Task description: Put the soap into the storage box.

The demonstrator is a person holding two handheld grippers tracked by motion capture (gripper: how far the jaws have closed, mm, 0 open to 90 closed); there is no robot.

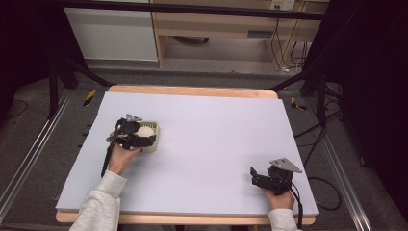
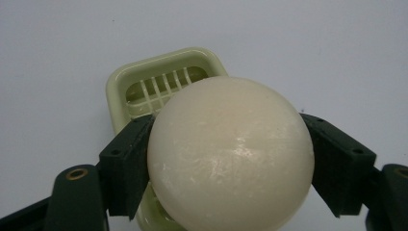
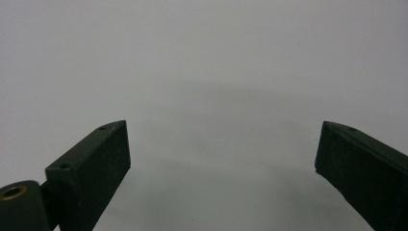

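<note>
Cream and waxy-smooth, the round soap ball (image 2: 230,156) sits pinched at its widest girth by the left gripper (image 2: 230,166), above the pale green slatted soap dish (image 2: 144,79) at the mat's nine o'clock. It looks hard and probably slippery. The right gripper (image 3: 223,159), at five o'clock, stands spread and empty.

Light grey sleeves, black left claw (image 1: 144,136), right claw (image 1: 257,176), grey three-cornered plates, trailing cables
</note>
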